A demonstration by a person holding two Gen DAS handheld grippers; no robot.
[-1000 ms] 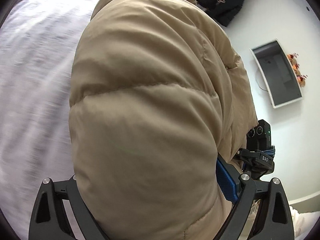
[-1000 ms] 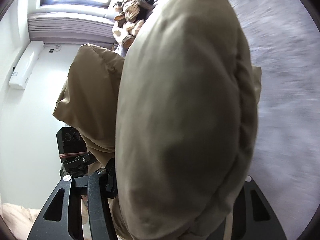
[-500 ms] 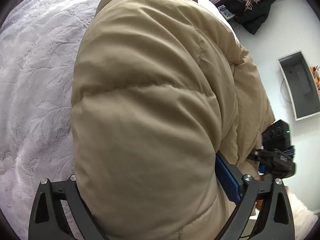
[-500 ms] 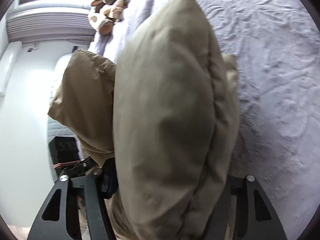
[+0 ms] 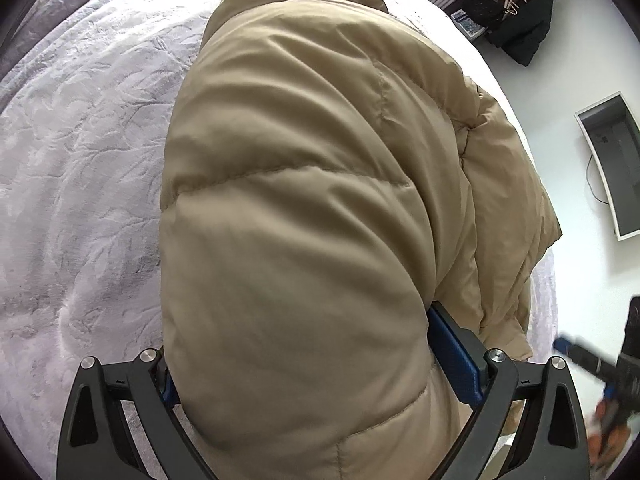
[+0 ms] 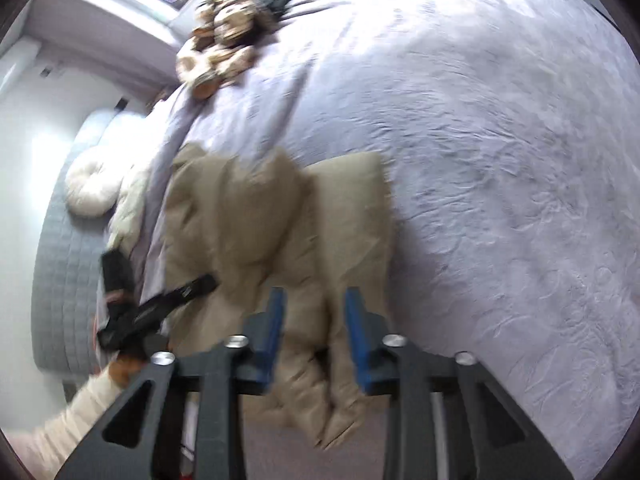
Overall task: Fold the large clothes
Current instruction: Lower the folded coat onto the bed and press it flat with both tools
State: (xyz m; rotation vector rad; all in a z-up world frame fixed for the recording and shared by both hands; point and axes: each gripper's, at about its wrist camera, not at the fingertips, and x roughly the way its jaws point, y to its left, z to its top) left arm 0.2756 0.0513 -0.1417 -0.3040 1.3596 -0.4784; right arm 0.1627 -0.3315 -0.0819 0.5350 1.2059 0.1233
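A tan puffer jacket (image 5: 304, 200) fills the left wrist view, bulging between the fingers of my left gripper (image 5: 304, 344), which is shut on it; one blue pad (image 5: 452, 356) shows against the fabric. In the right wrist view the jacket (image 6: 256, 216) lies bunched at the bed's edge. My right gripper (image 6: 315, 294) hovers above it, jaws closing, with nothing pressed between the blue pads (image 6: 272, 332). The left gripper (image 6: 188, 290) reaches into the jacket from the left. The right gripper (image 5: 592, 360) shows blurred at the lower right of the left wrist view.
A lavender bedspread (image 6: 500, 160) covers the bed, with a plush toy (image 6: 224, 40) at its far end. A cream round cushion (image 6: 92, 188) and a grey mat (image 6: 60, 280) lie beside the bed. A dark garment (image 5: 516, 12) and a wall screen (image 5: 616, 160) are off to the right.
The right gripper has let go of the jacket and pulled up and back; the jacket now rests on the bed below it. The left gripper keeps its hold and tilted downward.
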